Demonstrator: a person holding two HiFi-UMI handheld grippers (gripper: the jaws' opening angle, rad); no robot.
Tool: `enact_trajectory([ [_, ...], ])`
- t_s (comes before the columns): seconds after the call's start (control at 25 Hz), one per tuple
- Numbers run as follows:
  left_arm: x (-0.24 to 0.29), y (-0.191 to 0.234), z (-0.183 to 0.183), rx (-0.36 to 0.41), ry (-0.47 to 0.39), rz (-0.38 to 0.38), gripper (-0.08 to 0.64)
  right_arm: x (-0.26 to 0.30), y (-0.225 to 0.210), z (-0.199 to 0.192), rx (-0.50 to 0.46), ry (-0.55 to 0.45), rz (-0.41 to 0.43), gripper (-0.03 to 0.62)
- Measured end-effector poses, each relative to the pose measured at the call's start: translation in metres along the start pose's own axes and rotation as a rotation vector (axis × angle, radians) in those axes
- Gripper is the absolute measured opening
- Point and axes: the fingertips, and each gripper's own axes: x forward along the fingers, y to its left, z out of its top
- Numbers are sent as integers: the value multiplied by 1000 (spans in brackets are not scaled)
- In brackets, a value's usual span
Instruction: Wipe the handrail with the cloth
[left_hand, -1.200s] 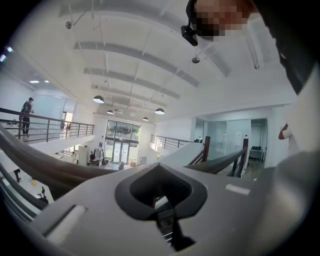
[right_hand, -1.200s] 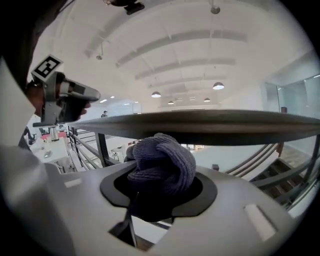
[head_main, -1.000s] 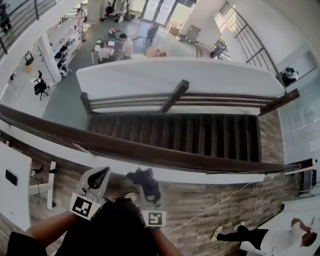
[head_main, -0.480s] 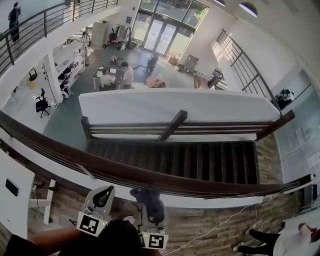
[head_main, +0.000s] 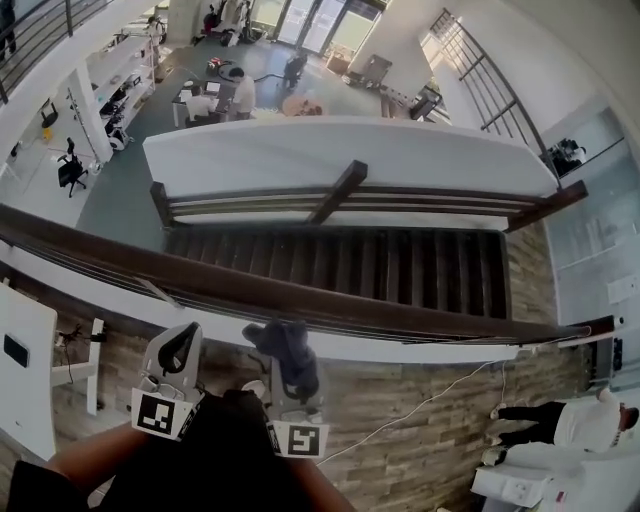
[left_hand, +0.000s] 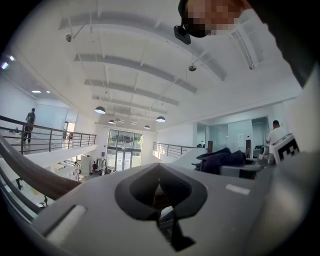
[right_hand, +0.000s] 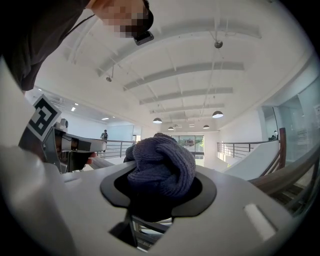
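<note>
A dark wooden handrail (head_main: 350, 305) runs across the head view from the left edge down to the right. Just on my side of it, my right gripper (head_main: 287, 362) is shut on a bunched dark blue knitted cloth (head_main: 281, 343), whose top lies close under the rail. In the right gripper view the cloth (right_hand: 162, 167) bulges out between the jaws of the right gripper (right_hand: 160, 197), and the handrail (right_hand: 290, 175) shows at the right. My left gripper (head_main: 184, 348) sits to the cloth's left, shut and empty. The left gripper (left_hand: 161, 192) shows the handrail (left_hand: 35, 175) at its left.
Beyond the rail a dark staircase (head_main: 400, 265) drops away, with a second rail (head_main: 340, 195) on its far side. A white ledge (head_main: 420, 350) runs under the near rail. A white cable (head_main: 420, 415) crosses the wood floor; a person (head_main: 560, 420) is at lower right, a white panel (head_main: 25, 370) at left.
The head view tilted up and came back down. Both grippers stayed side by side under the rail, and the cloth's top now sits a little closer to it.
</note>
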Motion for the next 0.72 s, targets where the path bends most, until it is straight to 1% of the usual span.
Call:
enact_trajectory([
  [0.12,-1,1,5,-10,-2,-2,0,2,3,5,19,-5,-1,170],
  [0.24,0,2,6,-8,-10,-13,0,4,2,6,9,-14,-10,170],
  [0.32,2,-1,8,-18,-9,-22,0,6,3,12,20,-31,-14,170],
  [0.44,4,1,8,1,0,-36,0,10,6,18,25,-37,-8,170],
  [0.6,8,6,9,-18,-1,-24,0,14,8,18,10,-23,1,167],
  [0.72,10,6,10,-6,1,-25,0,15,6,22,13,-24,-3,167],
])
